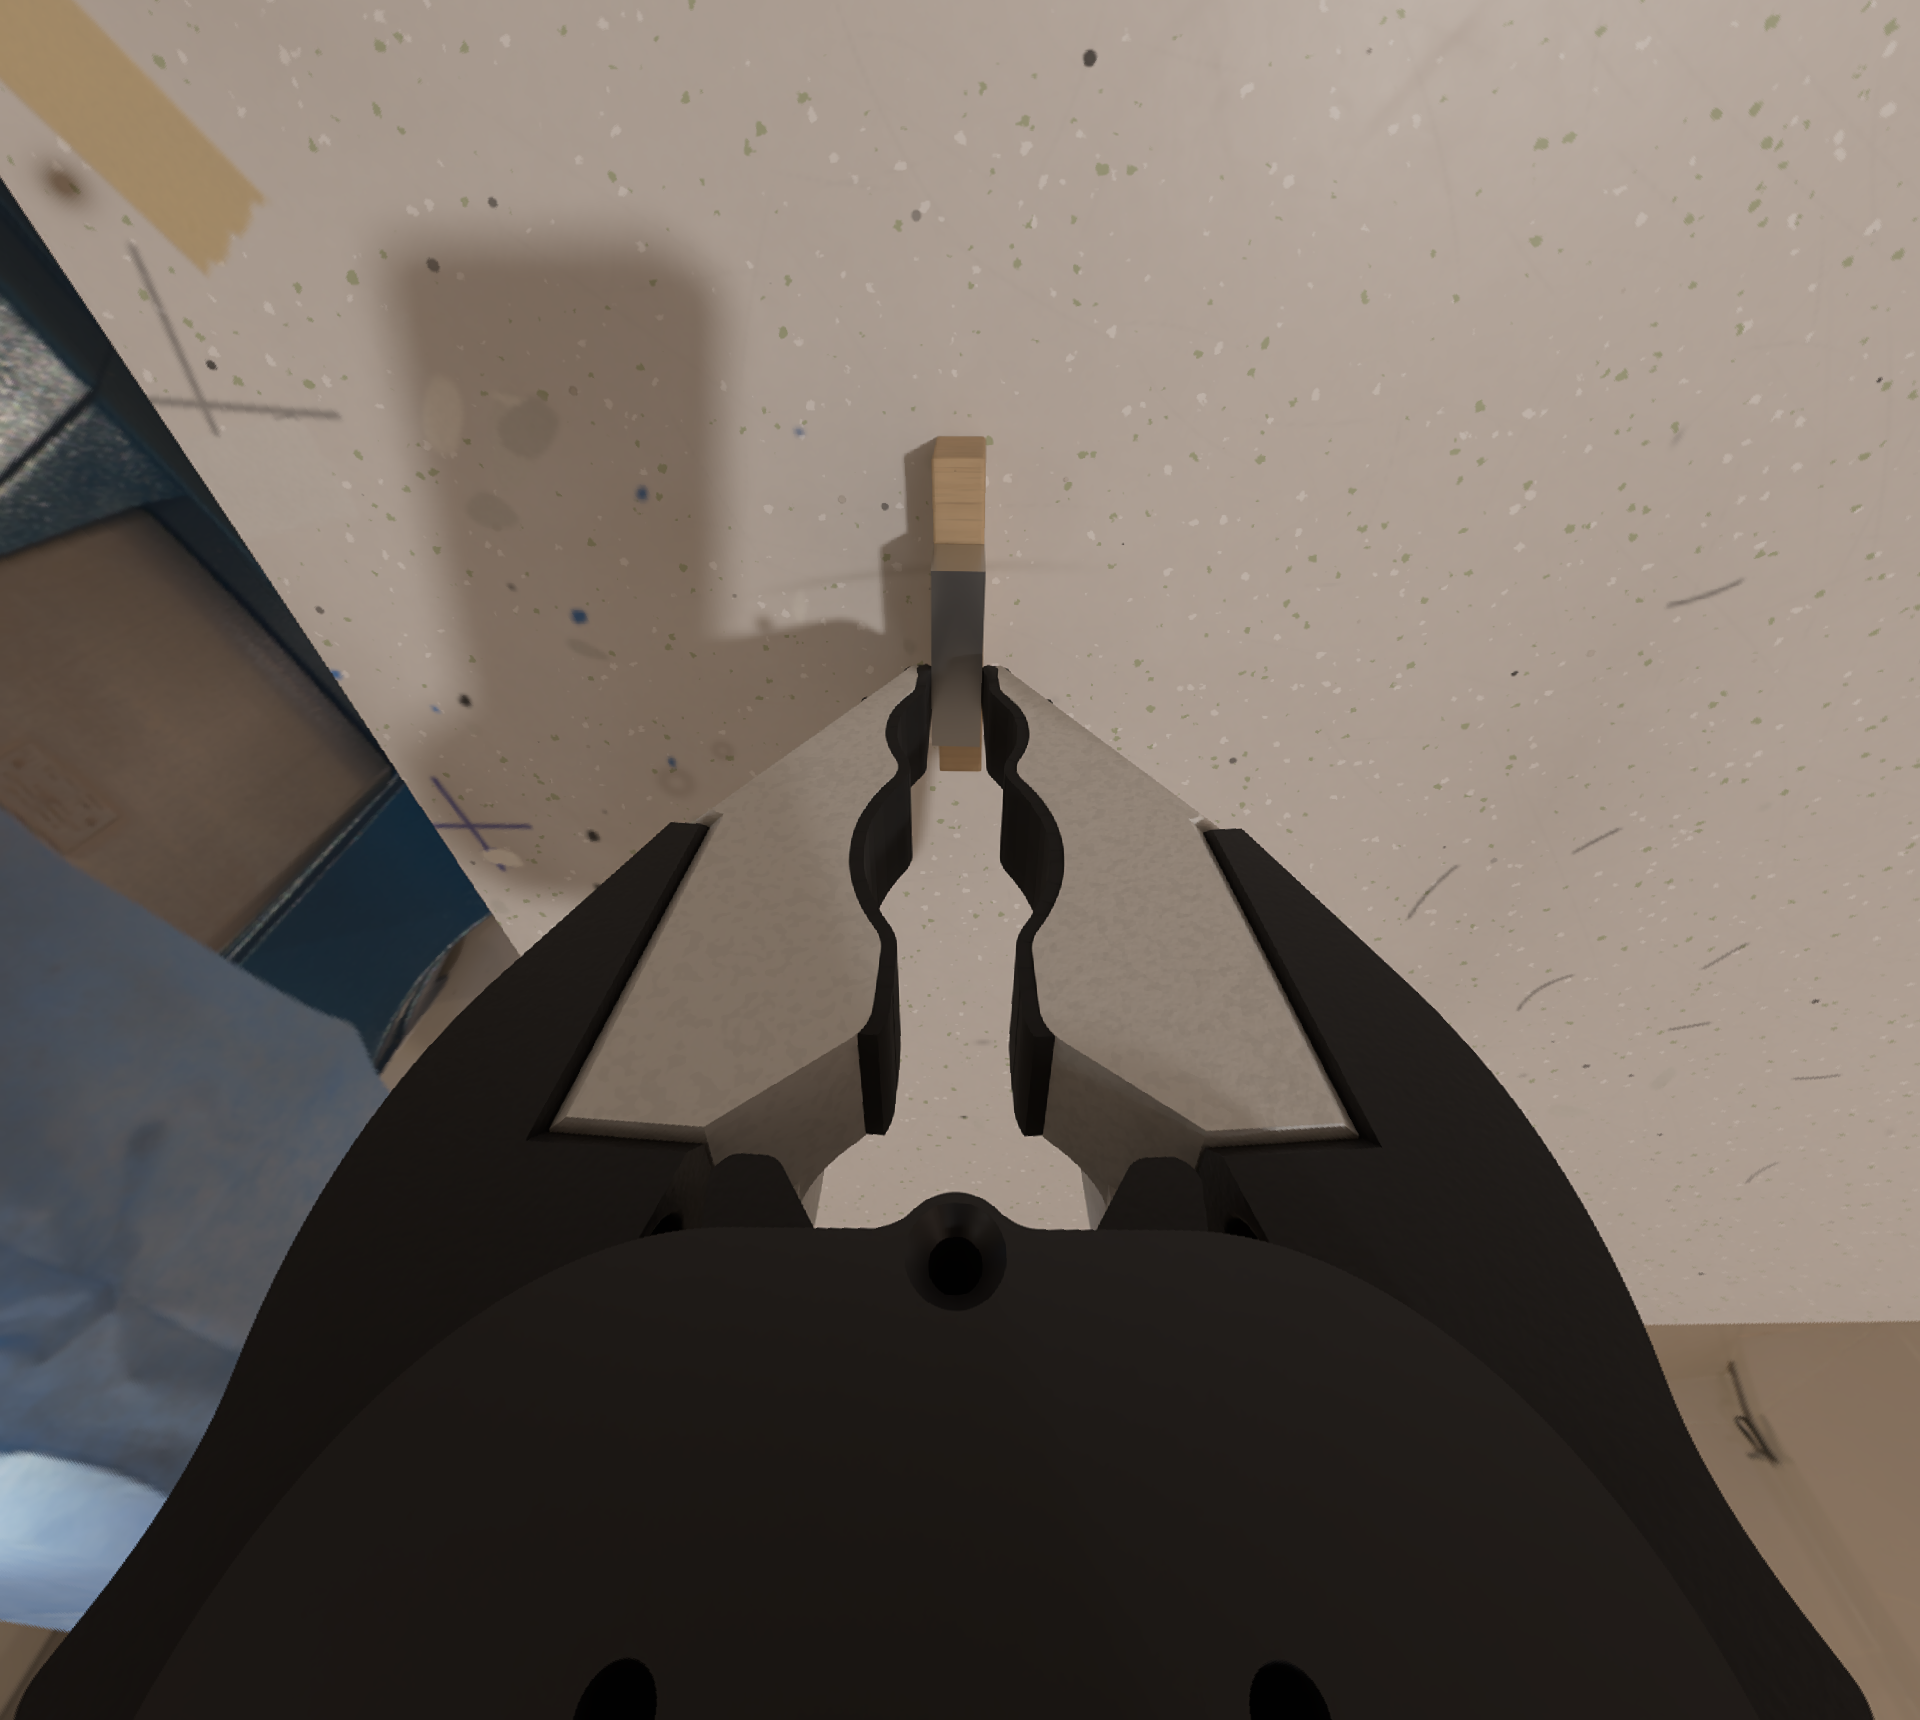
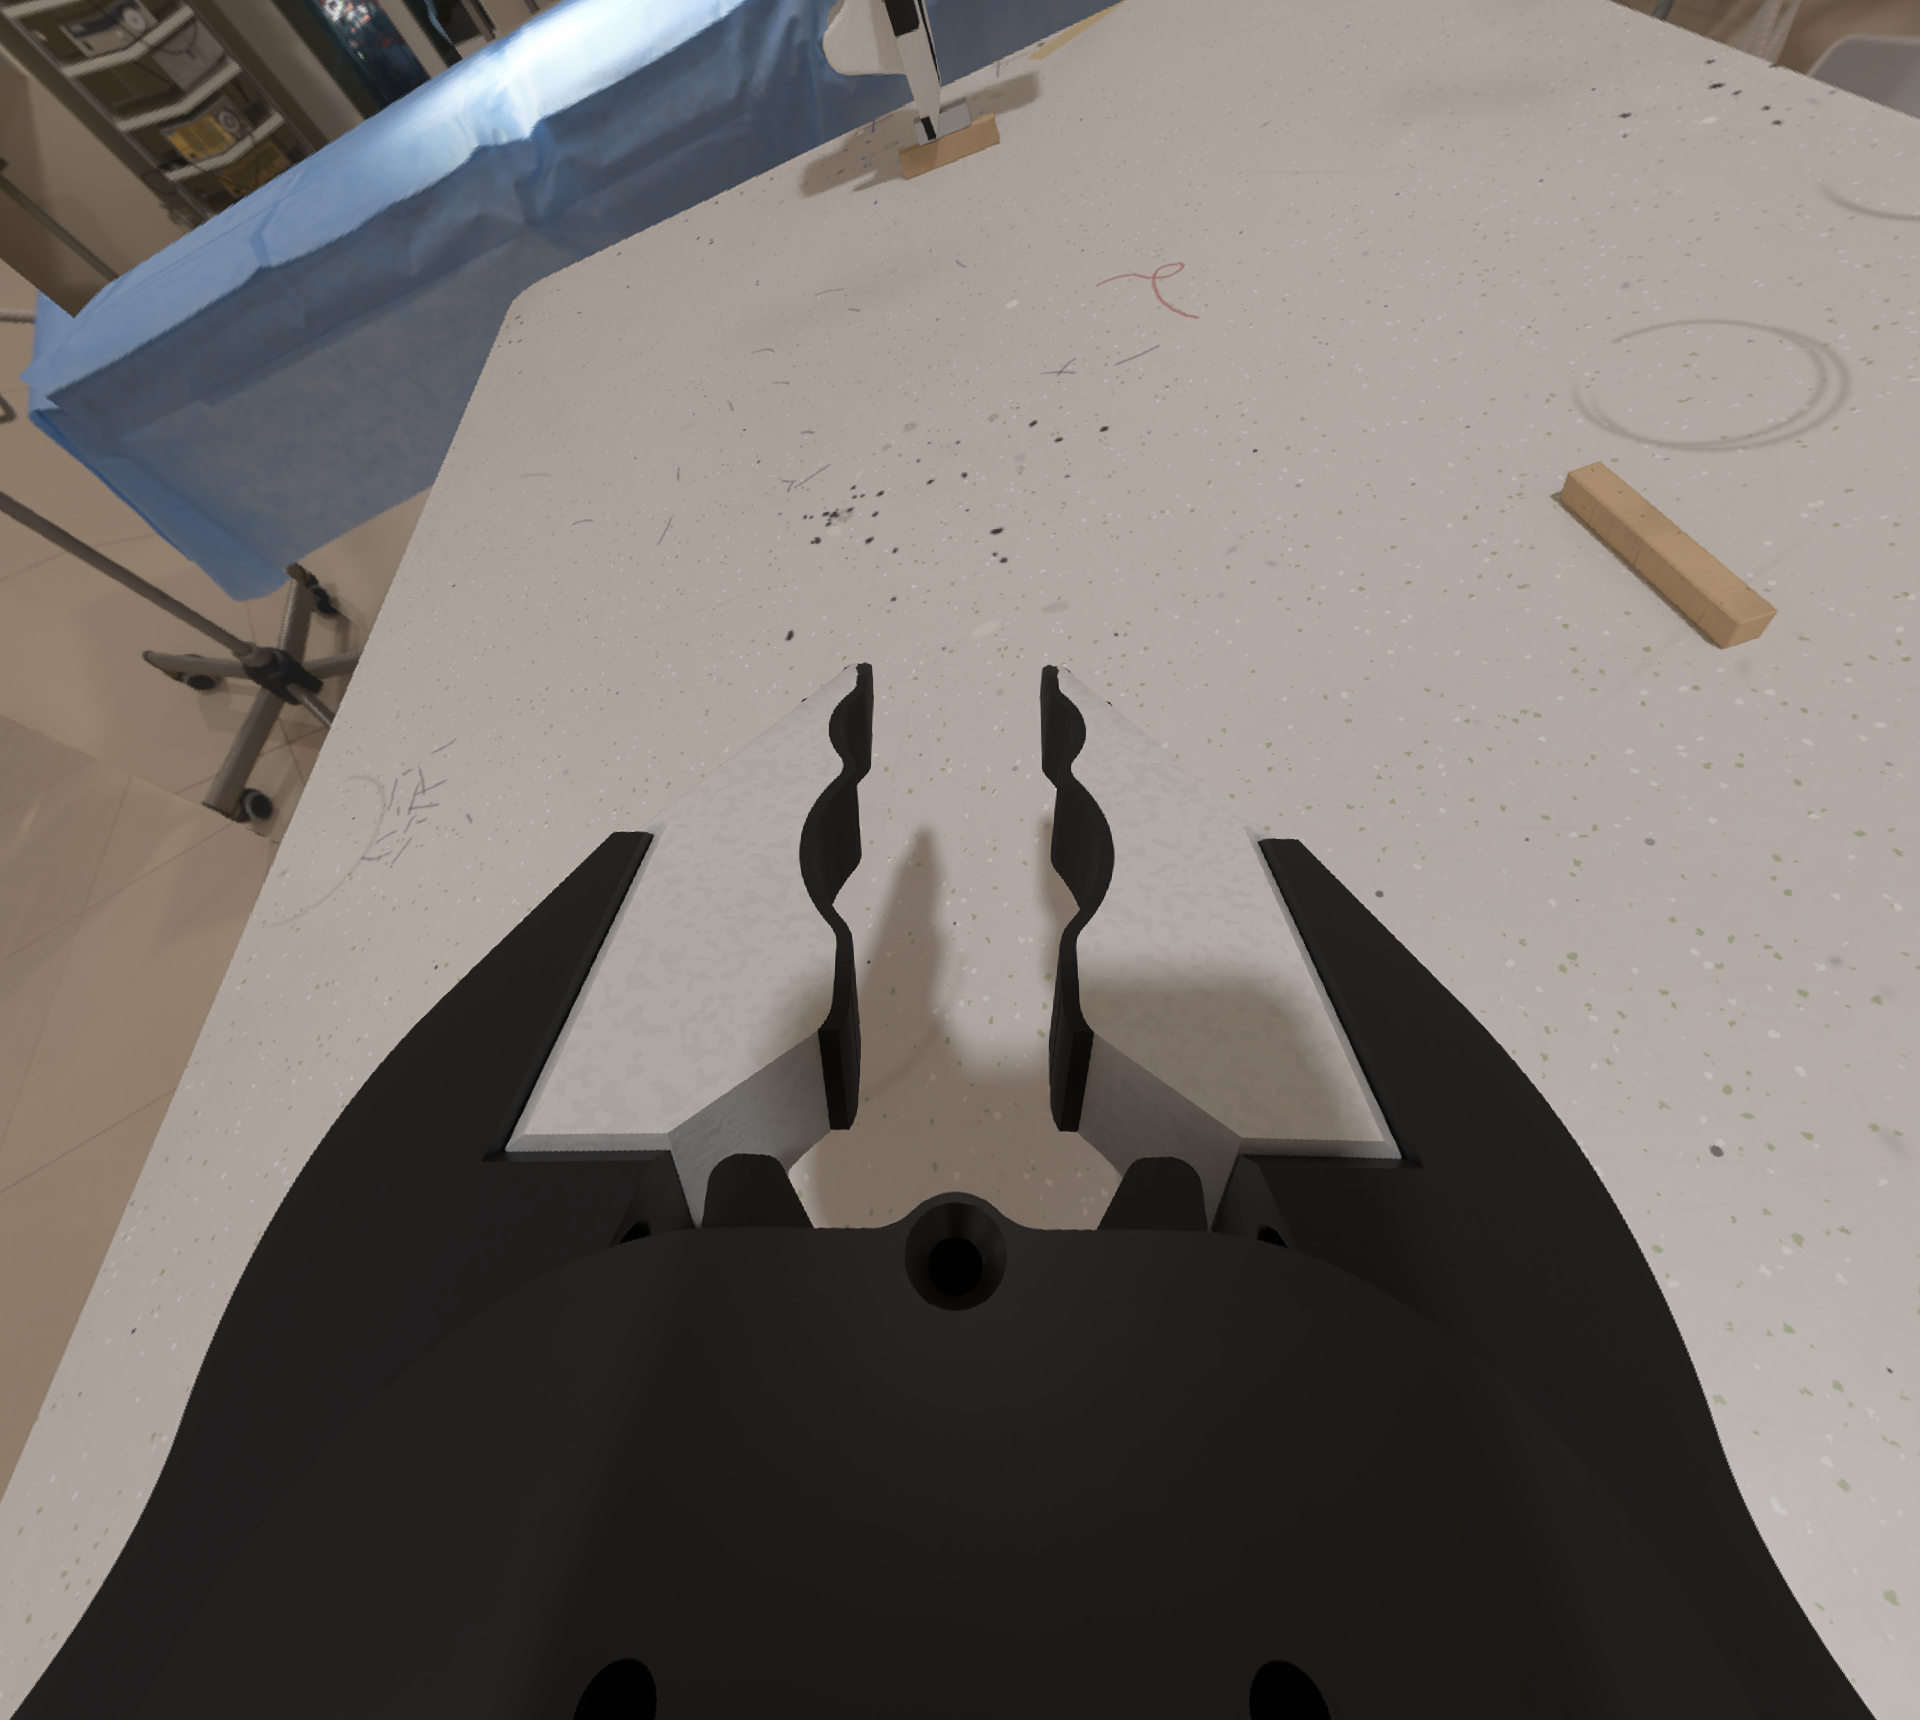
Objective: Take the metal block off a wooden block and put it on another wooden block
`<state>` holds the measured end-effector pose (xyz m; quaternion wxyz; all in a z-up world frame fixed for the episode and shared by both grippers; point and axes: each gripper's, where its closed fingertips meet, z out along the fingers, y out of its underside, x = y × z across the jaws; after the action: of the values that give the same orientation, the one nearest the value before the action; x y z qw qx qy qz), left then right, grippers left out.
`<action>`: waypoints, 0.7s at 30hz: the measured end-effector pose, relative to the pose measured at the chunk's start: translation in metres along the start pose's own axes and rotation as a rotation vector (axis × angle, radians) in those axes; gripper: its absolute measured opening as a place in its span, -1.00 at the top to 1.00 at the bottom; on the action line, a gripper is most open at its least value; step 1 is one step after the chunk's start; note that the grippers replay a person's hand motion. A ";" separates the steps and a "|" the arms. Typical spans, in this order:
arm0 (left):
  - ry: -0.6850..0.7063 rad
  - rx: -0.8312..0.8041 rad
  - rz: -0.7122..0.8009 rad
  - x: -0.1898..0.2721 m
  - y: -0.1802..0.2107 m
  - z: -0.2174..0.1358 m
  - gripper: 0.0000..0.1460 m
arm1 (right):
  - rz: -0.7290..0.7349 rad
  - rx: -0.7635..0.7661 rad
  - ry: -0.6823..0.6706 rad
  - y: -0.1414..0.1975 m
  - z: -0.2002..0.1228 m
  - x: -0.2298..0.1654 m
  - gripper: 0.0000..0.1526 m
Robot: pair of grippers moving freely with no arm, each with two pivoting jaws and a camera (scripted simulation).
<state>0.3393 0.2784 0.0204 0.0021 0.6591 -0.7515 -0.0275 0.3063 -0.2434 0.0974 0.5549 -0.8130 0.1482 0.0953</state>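
Observation:
In the left wrist view, my left gripper (image 1: pixel 956 681) points down at the table, its jaws closed on the near part of a grey metal block (image 1: pixel 956 626). The metal block lies along a narrow wooden block (image 1: pixel 958 491), whose ends show beyond it. I cannot tell whether the metal block rests on the wood or is just above it. In the right wrist view the left gripper (image 2: pixel 928 124) shows far off, on the metal block (image 2: pixel 958 110) and wooden block (image 2: pixel 951 148). My right gripper (image 2: pixel 956 673) is open and empty over the table. A second wooden block (image 2: pixel 1668 553) lies bare to its right.
The speckled white table (image 2: pixel 1247 839) has its left edge close to my right gripper. Blue-draped tables (image 2: pixel 468 143) stand beyond that edge, with a wheeled stand (image 2: pixel 260 662) on the floor. A blue box (image 1: pixel 156 579) and a tape strip (image 1: pixel 125 101) are left of the left gripper.

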 end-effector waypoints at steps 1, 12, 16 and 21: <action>-0.005 0.001 0.010 0.000 0.000 0.000 0.88 | -0.001 0.002 0.001 0.000 0.000 0.000 0.58; -0.071 0.220 0.210 0.039 -0.037 -0.077 0.88 | -0.006 0.009 0.008 -0.003 -0.002 -0.001 0.58; -0.079 0.333 0.426 0.109 -0.068 -0.122 0.88 | -0.015 0.004 0.007 -0.003 -0.003 -0.002 0.58; -0.076 0.360 0.757 0.223 -0.106 -0.137 0.88 | -0.029 0.001 0.012 -0.003 -0.005 -0.005 0.58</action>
<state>0.4201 0.0383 0.1454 -0.1310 0.3249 -0.9330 0.0827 0.3032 -0.2460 0.1035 0.5559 -0.8153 0.1397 0.0821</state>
